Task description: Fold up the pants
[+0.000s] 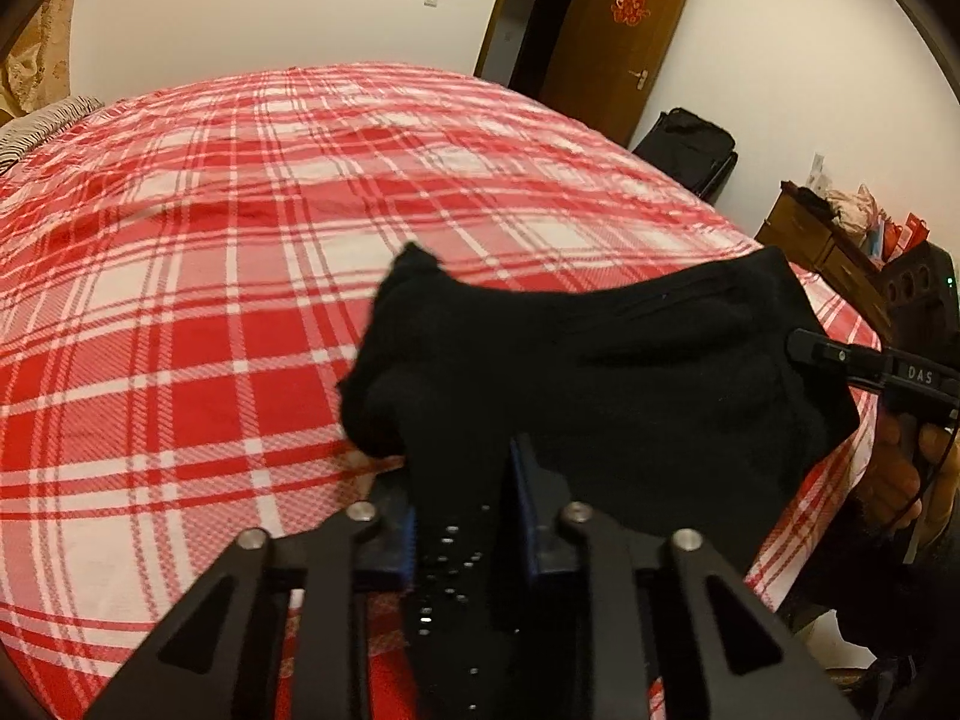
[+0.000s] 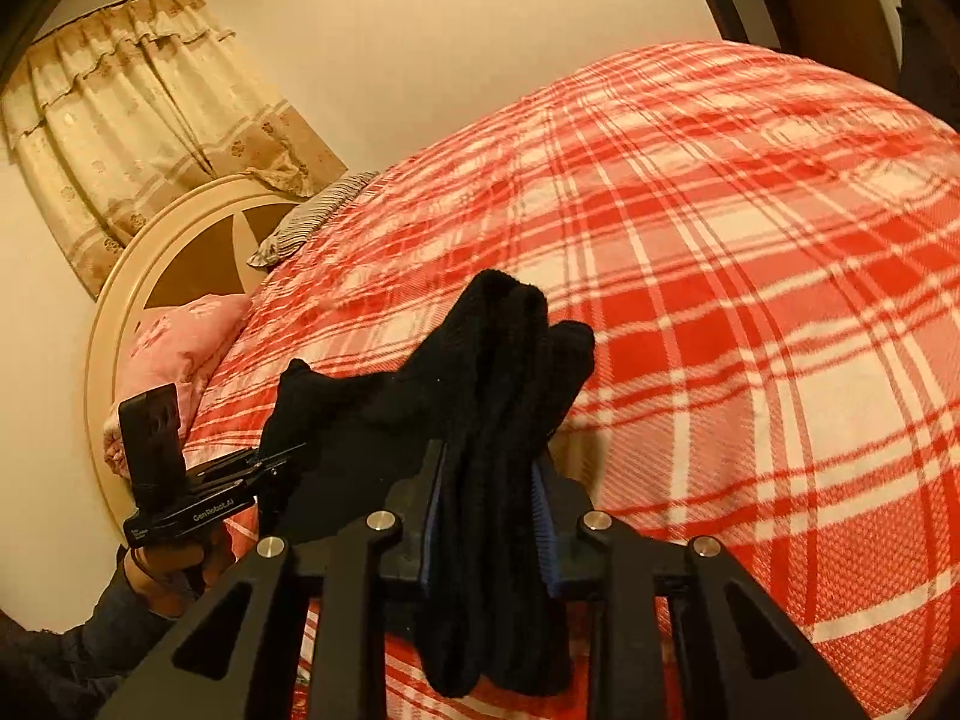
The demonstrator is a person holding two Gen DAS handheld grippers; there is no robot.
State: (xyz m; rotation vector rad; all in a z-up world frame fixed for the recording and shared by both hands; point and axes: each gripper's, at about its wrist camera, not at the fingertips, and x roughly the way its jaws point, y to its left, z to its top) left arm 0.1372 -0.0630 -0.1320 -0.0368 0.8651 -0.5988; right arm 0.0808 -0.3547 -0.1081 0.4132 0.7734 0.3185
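The black pants (image 1: 600, 360) hang stretched between my two grippers above the near edge of the red plaid bed (image 1: 240, 240). My left gripper (image 1: 462, 480) is shut on one bunched end of the pants. The right gripper (image 1: 804, 348) shows at the right of the left wrist view, gripping the other end. In the right wrist view, my right gripper (image 2: 489, 468) is shut on a thick fold of the pants (image 2: 498, 372), and the left gripper (image 2: 264, 462) shows at the left, holding the fabric.
The bed (image 2: 750, 300) fills both views. A pink pillow (image 2: 180, 348) and a striped pillow (image 2: 318, 210) lie by the headboard. A brown door (image 1: 606, 36), a black suitcase (image 1: 690, 144) and a cluttered wooden dresser (image 1: 840, 240) stand beyond the bed.
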